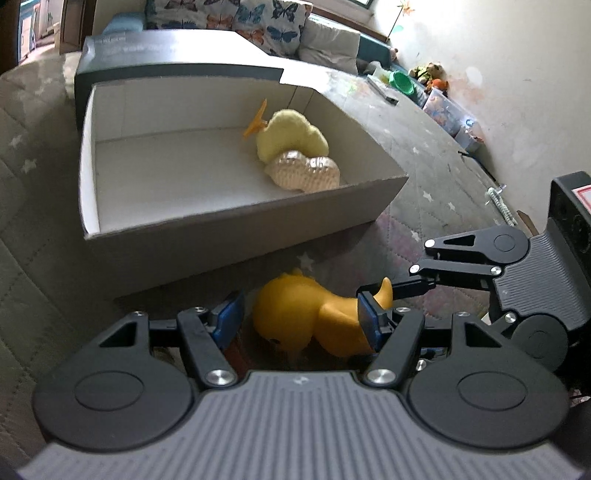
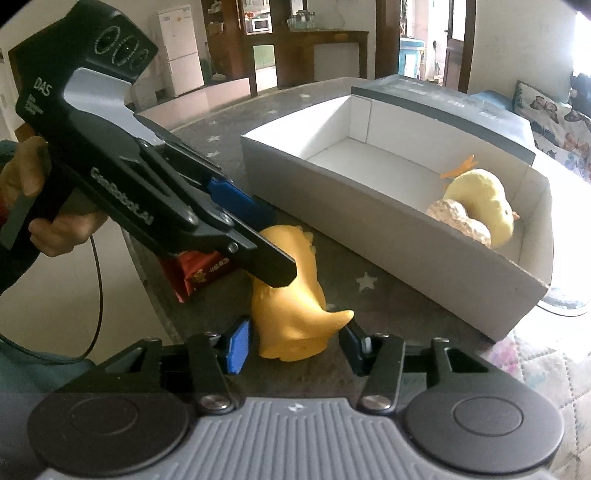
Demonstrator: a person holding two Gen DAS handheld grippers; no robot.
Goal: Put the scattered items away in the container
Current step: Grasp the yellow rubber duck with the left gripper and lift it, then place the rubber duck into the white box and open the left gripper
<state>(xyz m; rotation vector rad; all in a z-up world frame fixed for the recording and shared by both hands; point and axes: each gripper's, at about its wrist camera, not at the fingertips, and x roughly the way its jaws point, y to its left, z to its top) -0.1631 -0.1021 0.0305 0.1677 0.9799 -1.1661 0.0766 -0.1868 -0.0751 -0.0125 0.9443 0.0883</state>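
Observation:
An orange rubber duck-like toy (image 1: 295,317) (image 2: 291,310) lies on the rug just in front of the open cardboard box (image 1: 240,218) (image 2: 369,229). My left gripper (image 1: 299,319) (image 2: 266,236) is open and straddles the toy: its right pad touches the body, its left pad stands clear. My right gripper (image 2: 295,345) is open too, with the toy's tail end between its pads and small gaps on both sides. Inside the box lie a yellow plush chick (image 1: 291,134) (image 2: 480,199) and a beige woven piece (image 1: 303,173) (image 2: 461,221).
A red packet (image 2: 195,273) lies on the rug under the left gripper, which a person's hand (image 2: 55,225) holds. The grey star rug (image 1: 424,177) runs to the wall, where toy bins (image 1: 443,107) stand. Butterfly cushions (image 1: 229,14) lie behind the box.

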